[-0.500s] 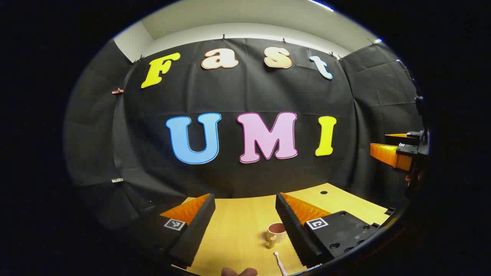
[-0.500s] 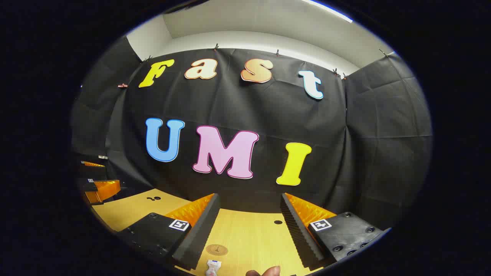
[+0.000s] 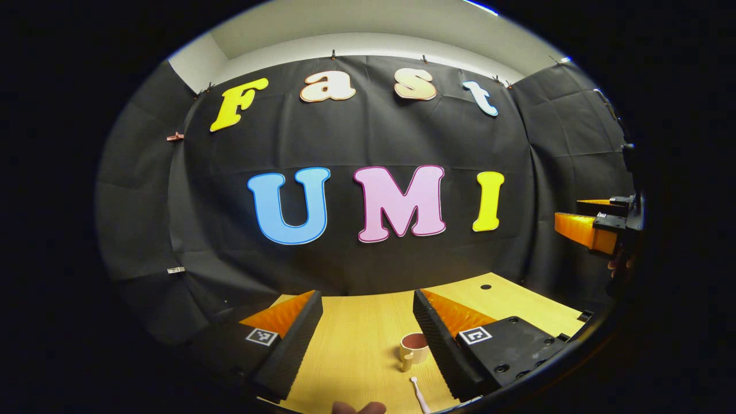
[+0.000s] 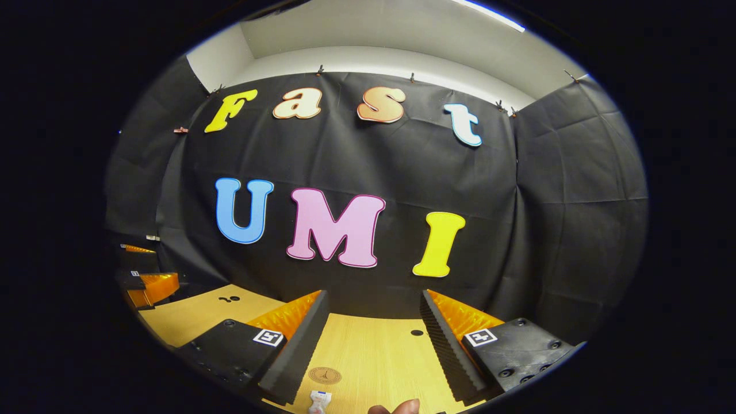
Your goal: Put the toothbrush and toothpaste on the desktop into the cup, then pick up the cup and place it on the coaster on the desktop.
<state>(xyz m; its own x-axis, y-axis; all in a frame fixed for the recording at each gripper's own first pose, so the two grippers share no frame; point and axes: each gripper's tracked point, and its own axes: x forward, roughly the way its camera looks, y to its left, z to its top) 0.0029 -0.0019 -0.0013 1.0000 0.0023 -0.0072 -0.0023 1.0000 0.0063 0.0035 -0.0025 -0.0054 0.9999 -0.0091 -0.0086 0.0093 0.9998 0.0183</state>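
In the left gripper view a small yellow cup with a brown inside stands on the wooden desktop, close to my left gripper's right finger. A white toothbrush lies just in front of the cup. My left gripper hangs open above the desk, holding nothing. In the right gripper view a round wooden coaster lies flat on the desk, and the end of a white toothpaste tube shows at the bottom edge. My right gripper is open and empty above them.
The black cloth wall closes the back and sides of the desk. Small holes mark the desktop. The right gripper shows at the far right of the left gripper view; the left gripper at the far left of the right gripper view.
Both views have shifted very slightly; the objects on the desk have not moved and both grippers stay open.
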